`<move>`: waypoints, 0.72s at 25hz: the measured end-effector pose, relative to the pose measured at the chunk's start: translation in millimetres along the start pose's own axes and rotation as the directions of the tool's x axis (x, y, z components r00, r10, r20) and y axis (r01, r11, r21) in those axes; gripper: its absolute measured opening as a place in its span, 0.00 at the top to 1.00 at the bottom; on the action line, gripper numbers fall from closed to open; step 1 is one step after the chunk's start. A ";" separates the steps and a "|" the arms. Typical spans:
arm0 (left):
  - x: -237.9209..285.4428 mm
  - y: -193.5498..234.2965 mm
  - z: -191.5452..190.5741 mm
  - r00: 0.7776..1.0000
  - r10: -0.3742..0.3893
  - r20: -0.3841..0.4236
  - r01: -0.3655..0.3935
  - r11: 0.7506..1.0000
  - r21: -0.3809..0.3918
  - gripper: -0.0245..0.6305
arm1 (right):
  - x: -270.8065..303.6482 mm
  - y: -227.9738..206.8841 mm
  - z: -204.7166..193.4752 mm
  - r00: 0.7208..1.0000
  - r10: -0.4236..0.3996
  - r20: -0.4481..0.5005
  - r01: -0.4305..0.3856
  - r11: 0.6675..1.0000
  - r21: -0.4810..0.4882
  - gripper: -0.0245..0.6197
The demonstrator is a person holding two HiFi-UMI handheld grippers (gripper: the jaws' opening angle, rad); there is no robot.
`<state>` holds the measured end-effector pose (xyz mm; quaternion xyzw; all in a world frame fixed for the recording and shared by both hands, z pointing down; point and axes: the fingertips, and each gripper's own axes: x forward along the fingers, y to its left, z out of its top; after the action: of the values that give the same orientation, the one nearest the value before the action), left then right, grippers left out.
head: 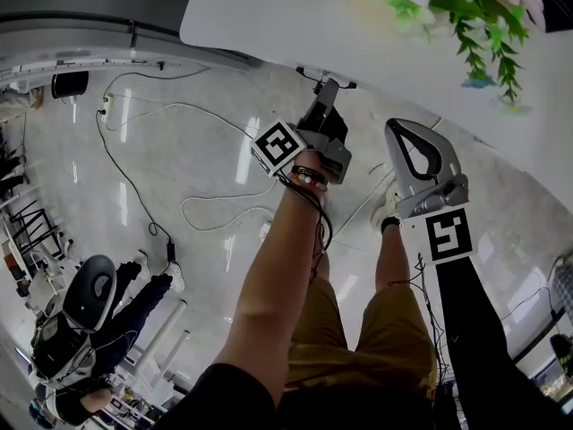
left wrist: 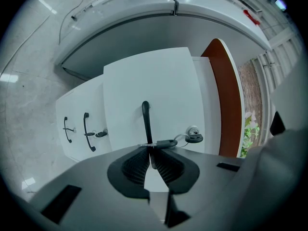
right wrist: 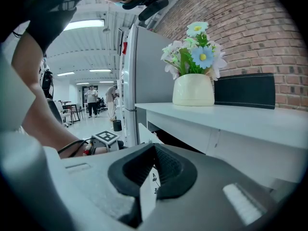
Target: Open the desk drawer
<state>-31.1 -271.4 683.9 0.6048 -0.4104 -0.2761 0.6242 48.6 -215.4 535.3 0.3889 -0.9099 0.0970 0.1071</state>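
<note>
1. Fingers [left wrist: 134, 170] of my left gripper [left wrist: 151, 149] are clenched on the black handle [left wrist: 146, 121]. The bar runs down between the pads and out of sight behind them.
2. My right gripper [right wrist: 154, 147] hangs beside the left one, by the desk's front edge. Its pads are pressed together on nothing, so it has no part in the pull.
3. I judge the handle to be a thin, stiff, smooth bar. It won't give under the squeeze, but a narrow pinch could slide along it. The best hold is square across its middle, with the pull straight back and not sideways. I cannot tell how close to its middle I have it.
4. A key [left wrist: 166, 143] on a ring lies across the bar right at my fingertips. The ring runs to the lock [left wrist: 193, 137] near the drawer front's right edge. It is loose and light. It may swing or catch on the pads, and I'd avoid trapping it.
5. The drawer [left wrist: 154, 81] has a flat white front and sits under the front edge of the desk [head: 269, 16]. It seems to stand slightly proud of the fronts beside it. I expect it to be rigid and moderately heavy, and to run on slides.
6. Farther left, a lower front carries two more black handles [left wrist: 85, 131], well apart from my grip.
</note>
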 end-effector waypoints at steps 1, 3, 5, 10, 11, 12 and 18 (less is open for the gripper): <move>-0.7 -0.3 -0.1 1.000 -0.001 0.001 0.001 1.000 -0.001 0.91 | 0.8 0.8 0.7 1.000 0.001 0.003 -0.001 1.000 -0.001 0.96; -2.1 -2.7 -0.8 1.000 -0.009 0.006 0.009 1.000 -0.016 0.91 | 2.5 2.1 1.5 1.000 0.004 0.005 -0.004 1.000 -0.001 0.96; -4.0 -5.1 -2.3 1.000 -0.019 0.015 0.020 0.999 -0.047 0.91 | 3.8 3.0 1.5 1.000 0.006 0.005 -0.006 1.000 -0.001 0.96; -12.9 -6.2 -5.6 1.000 -0.030 0.004 0.030 0.998 -0.063 0.91 | 5.9 2.1 0.0 1.000 0.004 0.003 -0.004 1.000 0.004 0.96; -14.6 -7.9 -6.5 0.999 -0.037 0.007 0.038 0.997 -0.071 0.91 | 6.3 2.2 -0.4 1.000 0.004 0.003 -0.004 1.000 0.005 0.96; -16.9 -8.8 -7.0 0.999 -0.041 0.011 0.041 0.996 -0.078 0.91 | 7.0 2.8 -0.4 1.000 0.006 0.004 -0.006 1.000 0.004 0.96; -28.4 -5.1 -8.7 0.999 -0.033 0.028 0.036 0.996 -0.084 0.91 | 11.9 5.7 2.5 1.000 0.010 0.009 -0.010 1.000 0.006 0.96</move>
<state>-37.5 -243.6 674.5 0.5812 -0.3961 -0.3118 0.6388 36.1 -220.4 535.6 0.3852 -0.9119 0.0986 0.1014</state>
